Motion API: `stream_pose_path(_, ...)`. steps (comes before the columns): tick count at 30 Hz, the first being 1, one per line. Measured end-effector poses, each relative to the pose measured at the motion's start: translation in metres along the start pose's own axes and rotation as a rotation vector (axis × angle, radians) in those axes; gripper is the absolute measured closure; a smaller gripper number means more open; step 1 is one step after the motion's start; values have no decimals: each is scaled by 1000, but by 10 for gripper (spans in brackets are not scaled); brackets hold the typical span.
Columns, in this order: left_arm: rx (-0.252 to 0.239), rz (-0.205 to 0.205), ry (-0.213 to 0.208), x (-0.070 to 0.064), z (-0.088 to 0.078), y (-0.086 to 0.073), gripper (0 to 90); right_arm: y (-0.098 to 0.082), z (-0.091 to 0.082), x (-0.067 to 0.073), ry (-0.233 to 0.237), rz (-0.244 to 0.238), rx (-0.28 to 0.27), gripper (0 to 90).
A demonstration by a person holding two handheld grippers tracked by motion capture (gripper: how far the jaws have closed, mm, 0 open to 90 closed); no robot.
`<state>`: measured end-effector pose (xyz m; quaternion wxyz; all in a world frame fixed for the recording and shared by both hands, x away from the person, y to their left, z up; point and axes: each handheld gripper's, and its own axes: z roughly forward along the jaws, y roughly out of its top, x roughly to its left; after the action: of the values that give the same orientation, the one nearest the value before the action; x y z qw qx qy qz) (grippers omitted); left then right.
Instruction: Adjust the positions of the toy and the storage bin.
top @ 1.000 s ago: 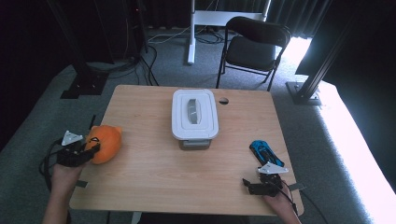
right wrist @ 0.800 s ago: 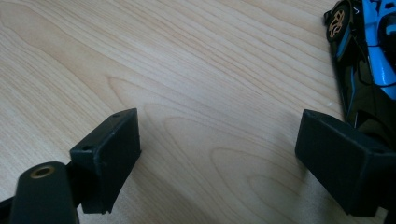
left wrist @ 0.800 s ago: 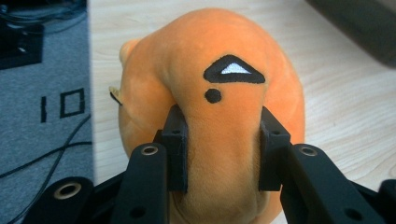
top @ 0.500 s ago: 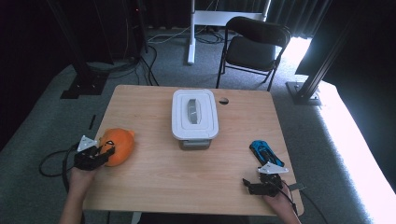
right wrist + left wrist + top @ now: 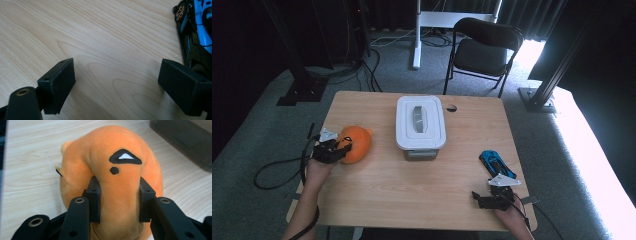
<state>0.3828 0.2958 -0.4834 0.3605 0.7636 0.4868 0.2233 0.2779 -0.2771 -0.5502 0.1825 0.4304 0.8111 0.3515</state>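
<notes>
An orange plush toy with a black-and-white eye mark lies at the left side of the wooden table. My left gripper is shut on it from the left. In the left gripper view its pads press into the plush toy on both sides. A blue and black toy car sits near the right front edge. My right gripper rests just in front of it, open, with bare wood between its fingers. The car lies beside the right gripper, past its right finger.
A white lidded container stands in the middle of the table, towards the back, and its dark side shows beyond the plush. A small dark hole is in the tabletop behind it. A black chair stands beyond the far edge.
My left gripper has carried the plush toy to the right, from the table's left edge inward towards the container. The right gripper and the car have stayed put.
</notes>
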Motion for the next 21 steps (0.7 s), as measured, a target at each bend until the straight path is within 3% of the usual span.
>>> stream_pose_path(4, 14, -1, -21, 4, -5, 1, 543, 0, 0, 0, 1, -2, 0, 130)
stream_pose_path(5, 19, -2, -24, 5, -7, 1, 448, 0, 0, 0, 3, -6, 2, 125)
stream_pose_path(6, 25, -10, -34, 6, -9, 0, 448, 0, 0, 0, 3, -6, 2, 125)
stream_pose_path(11, 18, -76, -50, 14, -20, -4, 184, 1, 1, 0, 1, -4, 3, 124)
stream_pose_path(14, 33, -77, -40, 14, -25, -6, 89, 1, 1, 0, 1, -4, 3, 123)
stream_pose_path(17, 17, -81, -42, 17, -31, -9, 68, 1, 1, 0, 2, -4, 3, 123)
stream_pose_path(18, 16, -88, -46, 18, -33, -10, 0, 1, 1, 0, 1, -4, 4, 123)
stream_pose_path(21, -5, -78, -35, 17, -41, -10, 2, 1, 1, 1, 1, -3, 4, 119)
